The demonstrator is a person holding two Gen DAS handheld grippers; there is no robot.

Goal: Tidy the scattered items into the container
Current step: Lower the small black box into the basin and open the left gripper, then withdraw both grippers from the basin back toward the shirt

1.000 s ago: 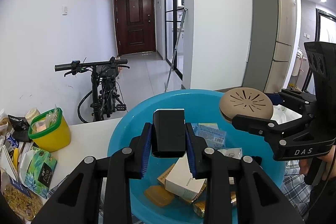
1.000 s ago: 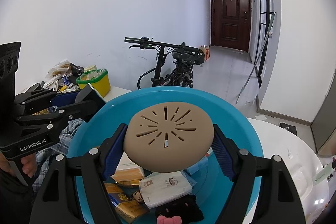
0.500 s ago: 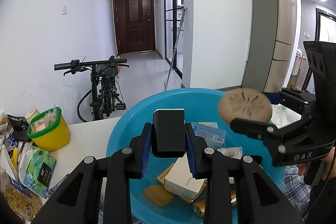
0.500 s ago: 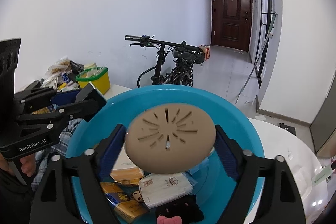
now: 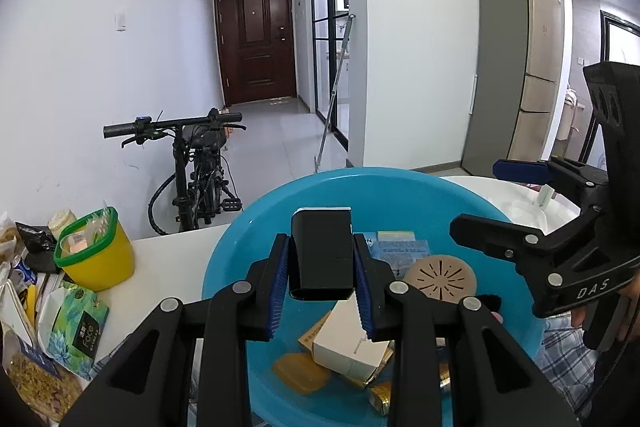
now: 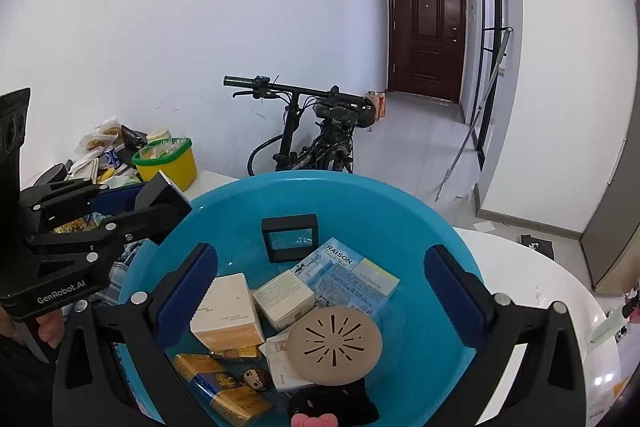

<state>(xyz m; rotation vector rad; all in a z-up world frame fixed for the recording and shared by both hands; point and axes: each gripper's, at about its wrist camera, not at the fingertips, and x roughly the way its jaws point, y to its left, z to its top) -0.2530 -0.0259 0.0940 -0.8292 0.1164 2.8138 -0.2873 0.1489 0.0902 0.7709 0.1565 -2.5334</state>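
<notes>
While our left gripper (image 5: 320,263) is clamped on the black box (image 5: 322,255) above the near left part of the blue basin (image 5: 400,187), we should carry it a little further over the middle, lower it close to the pile and only then let go, so it does not bounce out. To the right, the tan disc (image 6: 334,349) already lies in the basin on the cartons, and our right gripper (image 6: 320,291) is opening wide with nothing between its jaws.

One blue basin (image 6: 404,195), two grippers (image 6: 320,291)
</notes>
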